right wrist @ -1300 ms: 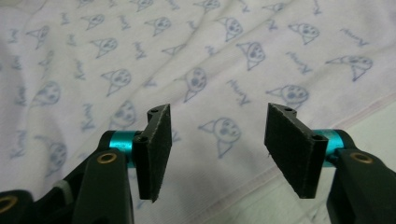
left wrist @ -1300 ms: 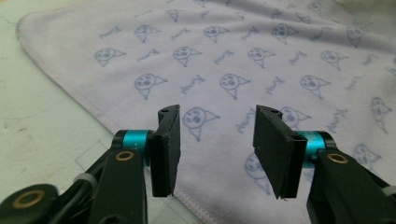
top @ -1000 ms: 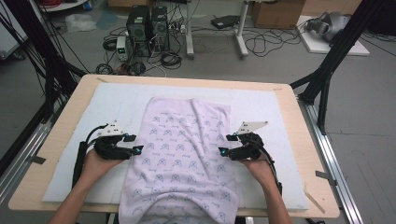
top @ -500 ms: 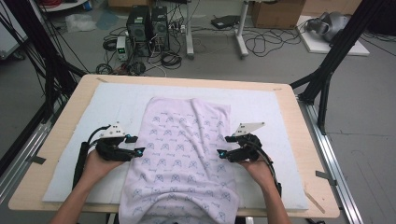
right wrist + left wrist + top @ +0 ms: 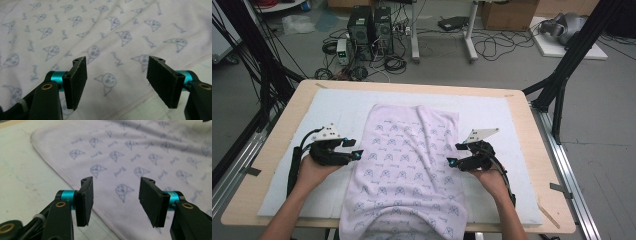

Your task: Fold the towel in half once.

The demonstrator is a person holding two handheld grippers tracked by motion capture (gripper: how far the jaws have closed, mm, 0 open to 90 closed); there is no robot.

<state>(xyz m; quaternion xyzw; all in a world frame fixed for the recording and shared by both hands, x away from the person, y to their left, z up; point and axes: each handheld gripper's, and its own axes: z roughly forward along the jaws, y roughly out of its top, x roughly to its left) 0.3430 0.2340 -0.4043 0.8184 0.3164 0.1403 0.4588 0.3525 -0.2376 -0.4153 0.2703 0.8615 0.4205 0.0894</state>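
Two open grippers at the side edges of a towel [image 5: 407,170] spread on a table [image 5: 532,125].
The left gripper [image 5: 353,149], jaws just narrowed yet empty, has been shifted slightly; the right gripper [image 5: 456,154] is held spread, nothing gripped.

A lab: computer towers [image 5: 371,27], tangled cables [image 5: 492,47], black framing [image 5: 569,65].

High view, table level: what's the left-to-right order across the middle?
Table edge → white mat → left gripper → patterned cloth → right gripper → white mat → table edge.
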